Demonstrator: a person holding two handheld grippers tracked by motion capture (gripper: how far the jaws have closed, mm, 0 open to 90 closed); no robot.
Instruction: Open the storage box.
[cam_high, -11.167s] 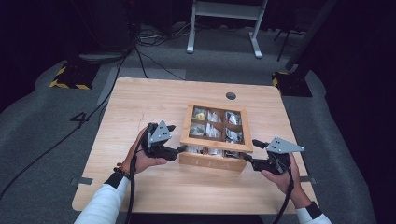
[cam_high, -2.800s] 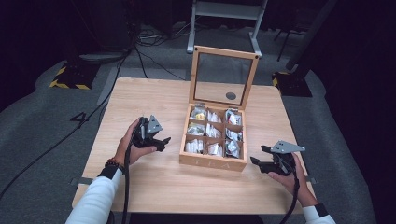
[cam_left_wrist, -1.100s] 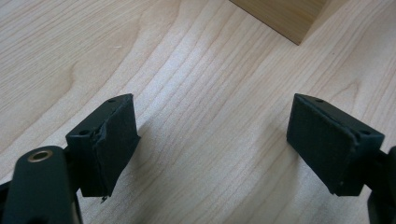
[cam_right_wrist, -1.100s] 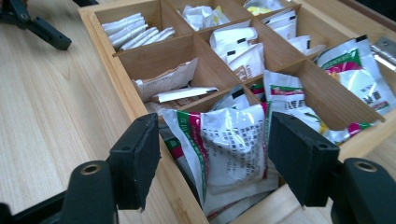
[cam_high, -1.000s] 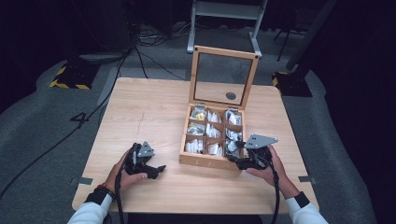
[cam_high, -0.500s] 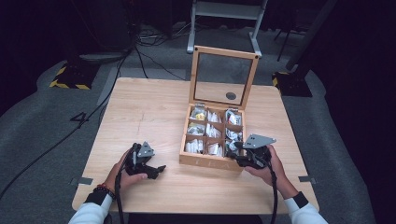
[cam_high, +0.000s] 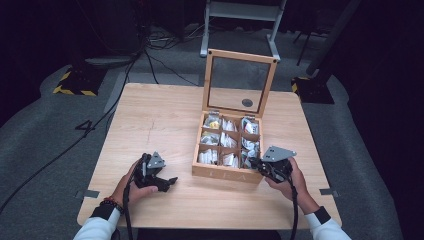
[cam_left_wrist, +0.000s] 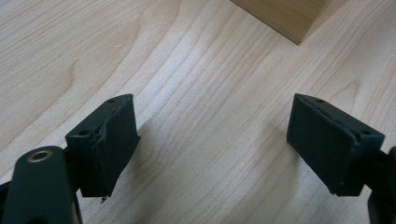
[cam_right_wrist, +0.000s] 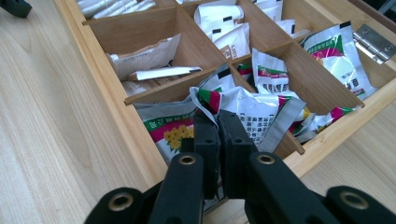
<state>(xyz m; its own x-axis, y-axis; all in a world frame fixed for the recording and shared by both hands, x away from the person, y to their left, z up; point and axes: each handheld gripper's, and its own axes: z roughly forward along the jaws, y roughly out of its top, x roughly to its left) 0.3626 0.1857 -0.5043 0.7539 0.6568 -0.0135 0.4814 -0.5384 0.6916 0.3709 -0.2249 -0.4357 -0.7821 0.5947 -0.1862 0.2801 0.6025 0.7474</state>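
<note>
Sachet first: the silver foil tea sachet with the yellow flower print (cam_right_wrist: 187, 128) sits in the near right corner compartment of the open wooden tea box (cam_high: 220, 172), the one closest to your right hand, and it's crumpled up against a few other foil packets in there. Your right gripper (cam_right_wrist: 217, 123) has just closed its jaws, and they're now pinched together on the top edge of that sachet, so you've got hold of it while it's still down in its compartment. In the high view your right gripper (cam_high: 257, 164) leans over the box's near right corner, with the grey three-cornered plate on top. The box has nine compartments in three rows, most with white or silver packets in them, and its glass-paned lid (cam_high: 240, 82) stands upright at the far side. Box sits right of centre on the light wooden table (cam_high: 150, 120). Your left gripper (cam_high: 167, 181) rests on the table well to the left of the box, near the front edge, and its jaws stand wide apart with nothing between them, just bare wood underneath and one corner of the box ahead in the left gripper view.
</note>
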